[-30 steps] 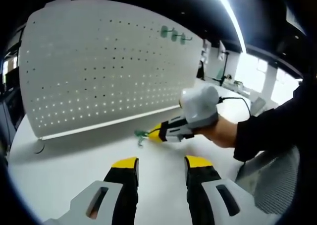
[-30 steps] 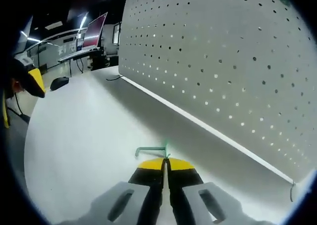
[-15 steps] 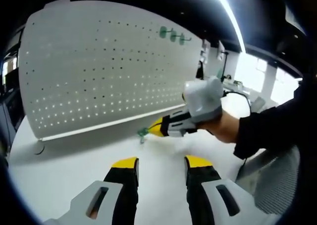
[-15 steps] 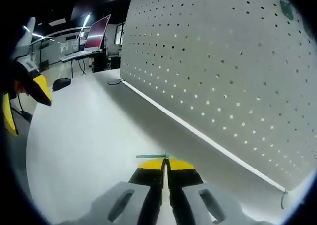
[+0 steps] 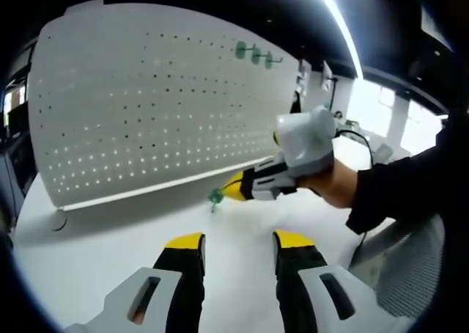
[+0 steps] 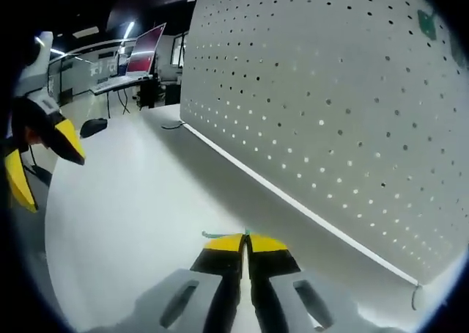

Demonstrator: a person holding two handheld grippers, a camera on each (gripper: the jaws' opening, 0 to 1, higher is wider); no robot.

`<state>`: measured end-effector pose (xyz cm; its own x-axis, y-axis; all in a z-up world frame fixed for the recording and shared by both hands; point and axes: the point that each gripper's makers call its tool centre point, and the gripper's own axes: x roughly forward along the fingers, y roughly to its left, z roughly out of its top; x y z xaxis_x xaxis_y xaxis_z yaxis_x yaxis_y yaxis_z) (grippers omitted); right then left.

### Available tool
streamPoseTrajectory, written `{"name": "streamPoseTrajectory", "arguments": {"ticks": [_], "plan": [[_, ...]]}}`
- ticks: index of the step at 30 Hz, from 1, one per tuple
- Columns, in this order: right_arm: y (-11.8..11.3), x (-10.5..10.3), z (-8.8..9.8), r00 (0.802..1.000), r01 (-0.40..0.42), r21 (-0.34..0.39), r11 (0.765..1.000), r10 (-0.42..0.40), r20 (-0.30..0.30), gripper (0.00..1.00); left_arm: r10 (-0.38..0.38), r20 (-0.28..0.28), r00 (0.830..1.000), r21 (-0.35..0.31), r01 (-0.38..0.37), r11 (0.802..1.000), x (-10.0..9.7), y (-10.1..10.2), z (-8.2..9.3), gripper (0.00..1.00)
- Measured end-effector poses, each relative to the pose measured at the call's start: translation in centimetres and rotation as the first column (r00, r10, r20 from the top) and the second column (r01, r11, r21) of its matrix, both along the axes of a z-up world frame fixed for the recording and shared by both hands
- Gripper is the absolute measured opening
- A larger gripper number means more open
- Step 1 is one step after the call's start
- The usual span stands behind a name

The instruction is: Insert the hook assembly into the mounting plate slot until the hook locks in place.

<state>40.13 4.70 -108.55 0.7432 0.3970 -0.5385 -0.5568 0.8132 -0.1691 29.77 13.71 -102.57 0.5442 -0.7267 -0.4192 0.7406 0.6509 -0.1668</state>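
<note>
A white pegboard (image 5: 161, 105) stands upright on the white table (image 5: 110, 260), with three green hooks (image 5: 255, 53) hung near its top right. In the left gripper view my right gripper (image 5: 229, 191) hangs above the table in front of the board, shut on a green hook (image 5: 215, 197). My left gripper (image 5: 238, 249) stays low and open, nothing between its yellow-tipped fingers. In the right gripper view the right gripper (image 6: 245, 239) is shut, a sliver of the green hook (image 6: 214, 235) showing at its tips, and the pegboard (image 6: 330, 105) rises to the right.
A person's hand and dark sleeve (image 5: 396, 194) hold the right gripper. The left gripper (image 6: 40, 149) shows at the left edge of the right gripper view. Desks with a monitor (image 6: 143, 50) stand beyond the table's far end. A chair back (image 5: 410, 267) sits lower right.
My right gripper has lifted the green hook off the table and carried it upward and toward the pegboard. The left gripper has not moved.
</note>
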Motion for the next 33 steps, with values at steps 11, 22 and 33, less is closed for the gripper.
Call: {"name": "streamPoseTrajectory", "arguments": {"ticks": [11,22,33], "plan": [[1.3,-1.1,1.8,0.999,-0.016,0.062,0.998,0.018,-0.031,0.00,-0.007,0.012,1.000,0.006,0.006,1.000,-0.1,-0.2,0.1,0.38],[2.8,-2.9,2.7,0.993,-0.039,0.160,0.986,0.056,-0.104,0.00,-0.016,0.042,0.999,0.013,0.016,1.000,0.0,-0.2,0.5,0.37],[4.3,-5.5,2.9,0.974,-0.078,0.215,0.973,0.121,-0.194,0.00,-0.049,0.072,0.996,0.062,0.045,0.997,-0.3,-0.5,0.2,0.34]]}}
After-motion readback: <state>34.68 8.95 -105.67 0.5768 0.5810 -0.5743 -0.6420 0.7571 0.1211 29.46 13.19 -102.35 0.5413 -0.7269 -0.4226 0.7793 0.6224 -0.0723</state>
